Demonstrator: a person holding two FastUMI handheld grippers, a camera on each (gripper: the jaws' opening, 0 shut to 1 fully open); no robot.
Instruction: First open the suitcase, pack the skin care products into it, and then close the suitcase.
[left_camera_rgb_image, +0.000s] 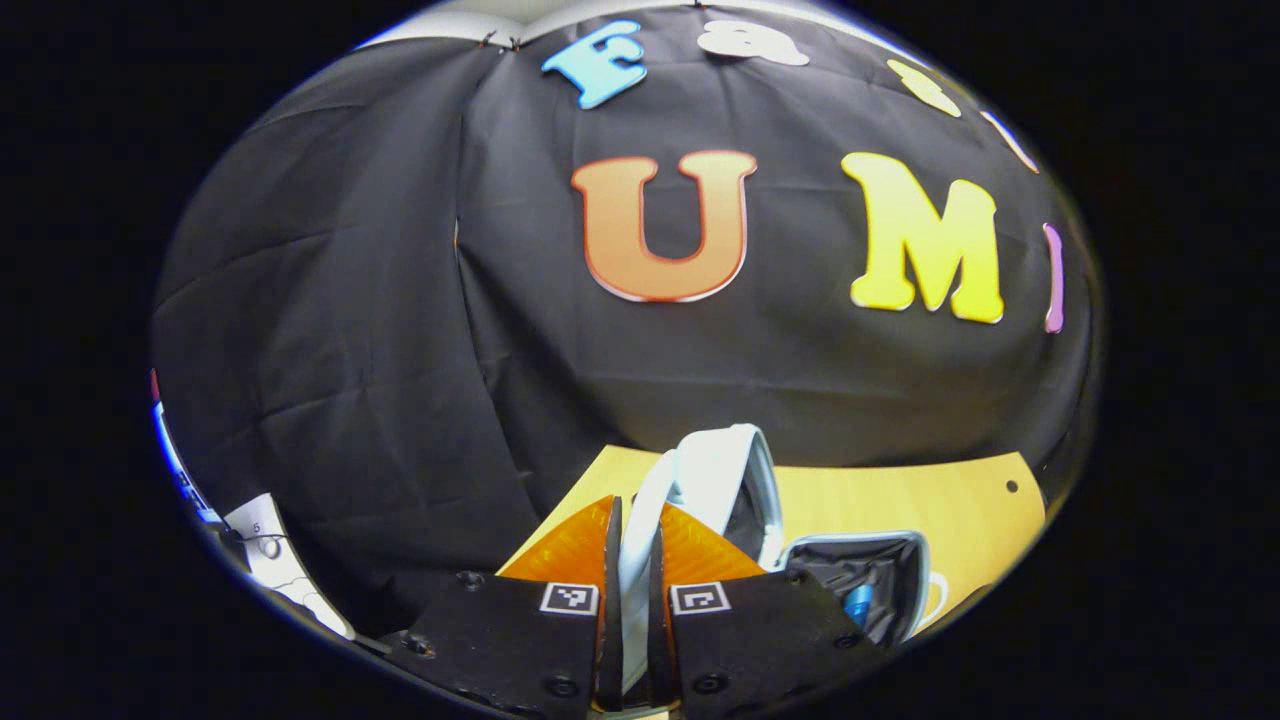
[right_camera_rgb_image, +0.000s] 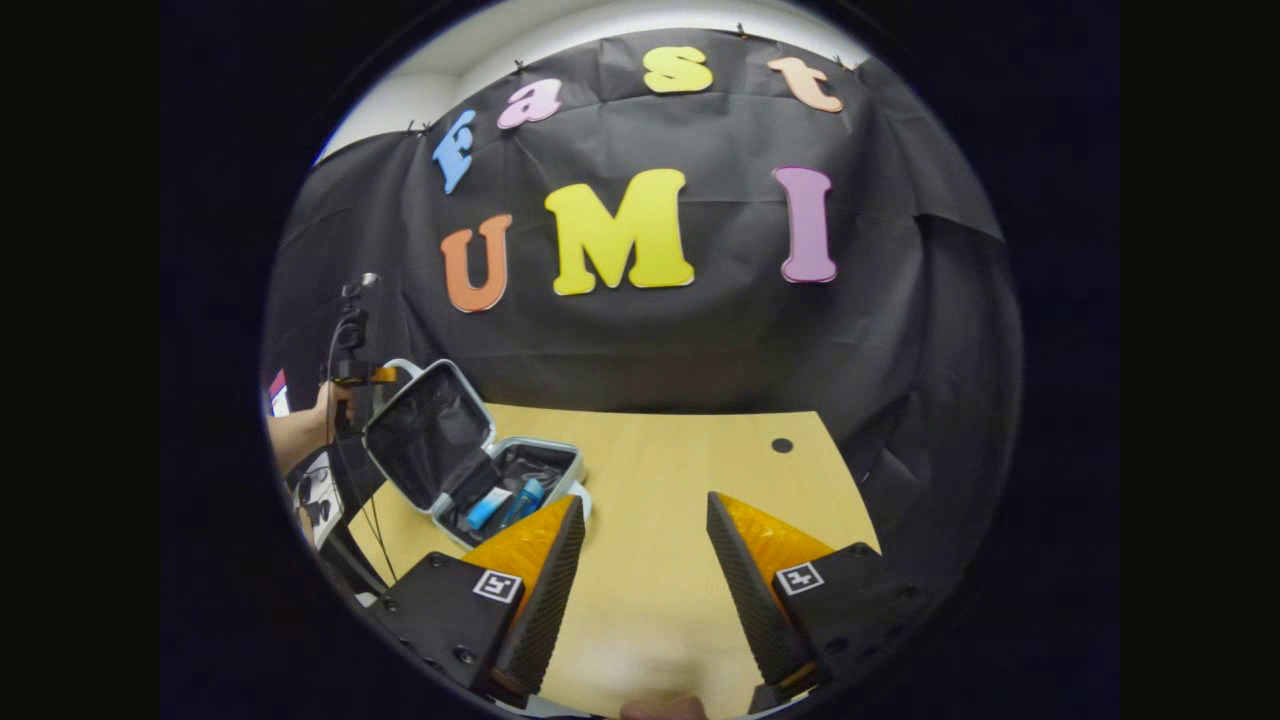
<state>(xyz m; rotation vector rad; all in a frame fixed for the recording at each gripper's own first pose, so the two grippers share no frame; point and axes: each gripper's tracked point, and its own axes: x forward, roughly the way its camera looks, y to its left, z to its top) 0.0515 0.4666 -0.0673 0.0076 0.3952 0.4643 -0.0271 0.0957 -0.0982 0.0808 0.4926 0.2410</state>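
A small light-blue suitcase (right_camera_rgb_image: 560, 455) lies open on the left of the wooden table (right_camera_rgb_image: 680, 470), its dark-lined lid (right_camera_rgb_image: 425, 435) raised and tilted back. Inside the base lie a white and blue tube (right_camera_rgb_image: 488, 508) and a blue bottle (right_camera_rgb_image: 525, 497). My left gripper (left_camera_rgb_image: 635, 520) is shut on the lid's pale rim (left_camera_rgb_image: 715, 470), seen edge-on between both fingers. The base (left_camera_rgb_image: 870, 575) shows to the right with a blue item (left_camera_rgb_image: 857, 603) in it. In the right gripper view the left gripper (right_camera_rgb_image: 358, 378) sits at the lid's top edge, held by a hand (right_camera_rgb_image: 322, 400). My right gripper (right_camera_rgb_image: 645, 560) hangs open over bare table, nothing between its fingers.
The black cloth wall stands close behind the table's far edge. A small dark hole (right_camera_rgb_image: 782, 445) marks the table's far right corner. Cables (right_camera_rgb_image: 345, 470) and white papers (right_camera_rgb_image: 312, 495) hang beyond the table's left edge. The tabletop right of the suitcase is bare wood.
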